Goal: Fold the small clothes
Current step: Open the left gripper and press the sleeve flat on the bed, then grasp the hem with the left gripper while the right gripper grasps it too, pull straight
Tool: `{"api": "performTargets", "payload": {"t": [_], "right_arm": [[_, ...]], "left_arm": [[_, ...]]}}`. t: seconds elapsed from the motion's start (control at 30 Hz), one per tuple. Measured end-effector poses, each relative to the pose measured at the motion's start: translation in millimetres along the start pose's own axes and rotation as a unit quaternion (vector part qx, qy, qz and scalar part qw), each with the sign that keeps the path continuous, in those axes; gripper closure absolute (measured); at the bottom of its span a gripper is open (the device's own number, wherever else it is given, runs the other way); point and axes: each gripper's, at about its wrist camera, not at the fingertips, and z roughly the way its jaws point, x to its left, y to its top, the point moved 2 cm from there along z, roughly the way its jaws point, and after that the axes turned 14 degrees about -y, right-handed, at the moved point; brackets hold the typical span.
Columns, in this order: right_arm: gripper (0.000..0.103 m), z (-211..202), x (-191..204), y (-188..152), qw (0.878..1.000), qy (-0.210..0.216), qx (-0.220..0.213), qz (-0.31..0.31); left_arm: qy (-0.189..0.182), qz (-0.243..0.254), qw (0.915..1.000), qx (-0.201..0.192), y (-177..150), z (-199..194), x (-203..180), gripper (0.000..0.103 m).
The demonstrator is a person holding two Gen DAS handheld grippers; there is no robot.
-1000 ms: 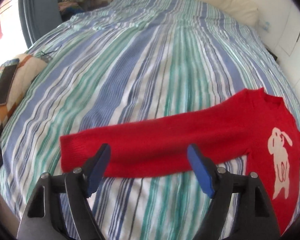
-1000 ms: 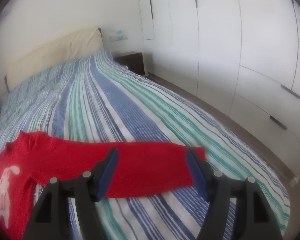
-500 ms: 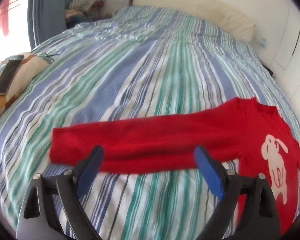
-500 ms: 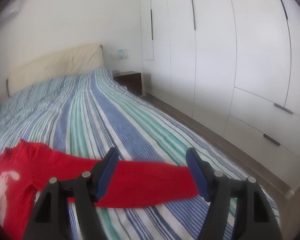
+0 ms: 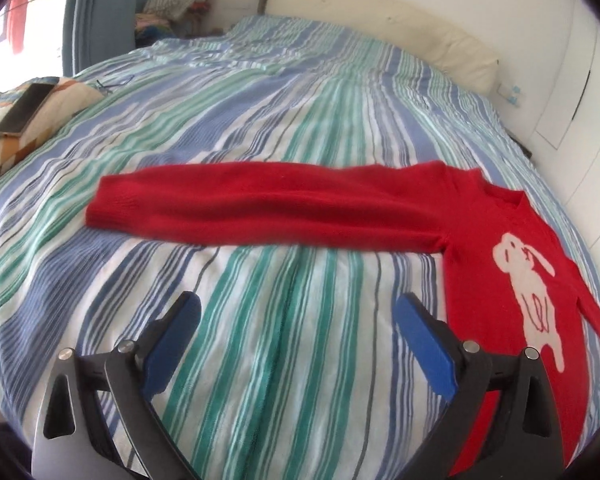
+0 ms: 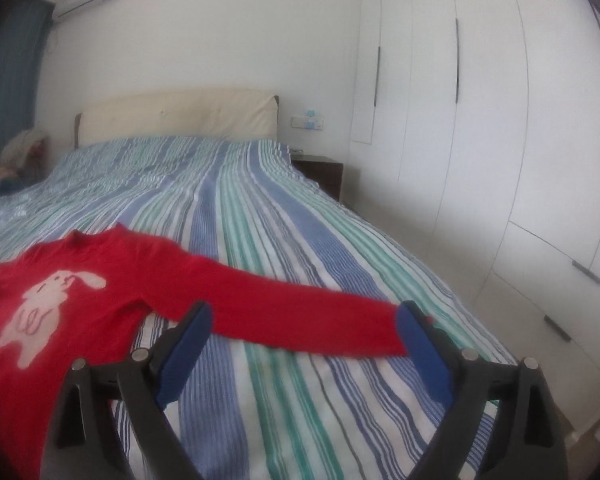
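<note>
A red sweater (image 5: 480,220) with a pale rabbit (image 5: 528,284) on its chest lies flat on the striped bed (image 5: 260,100). One sleeve (image 5: 268,200) stretches out to the left. My left gripper (image 5: 298,304) hovers over bare sheet short of that sleeve, open and empty. In the right wrist view the sweater (image 6: 100,300) lies at the left and its other sleeve (image 6: 300,312) runs right. My right gripper (image 6: 306,310) is just short of that sleeve with its jaws opening. Its right fingertip (image 6: 412,320) overlaps the cuff in the picture, and nothing is gripped.
A phone (image 5: 24,108) rests on a patterned cushion (image 5: 68,96) at the bed's left edge. A cream headboard (image 5: 380,20) and a clothes pile (image 5: 176,0) are at the far end. White wardrobe doors (image 6: 480,120) and a dark nightstand (image 6: 320,172) line the right side.
Both grippers have drawn back from the sleeves and their jaws have spread wider. The sleeves stay flat on the bed. The right wrist view has swung left, so the rabbit now shows.
</note>
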Motion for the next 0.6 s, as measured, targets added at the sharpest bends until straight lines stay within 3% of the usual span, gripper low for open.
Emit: {"api": "performTargets", "payload": {"t": [0.13, 0.33, 0.47, 0.6], "right_arm": [[0.011, -3.8, 18.8, -5.9, 0.999, 0.017, -0.015, -0.024], [0.011, 15.7, 29.2, -13.8, 0.999, 0.019, 0.01, -0.035], [0.011, 13.4, 18.2, -12.8, 0.999, 0.037, 0.034, -0.019], [0.011, -11.8, 16.7, -10.7, 0.99, 0.103, 0.084, -0.041]], "left_arm": [[0.014, 0.006, 0.9999, 0.005, -6.4, 6.2, 1.8, 0.004], [0.019, 0.016, 0.999, 0.038, -12.9, 18.0, -0.2, 0.005], [-0.06, -0.011, 0.9961, 0.063, -20.1, -16.3, -5.6, 0.005], [-0.108, 0.014, 0.9887, 0.103, -61.5, -50.2, -30.4, 0.005]]}}
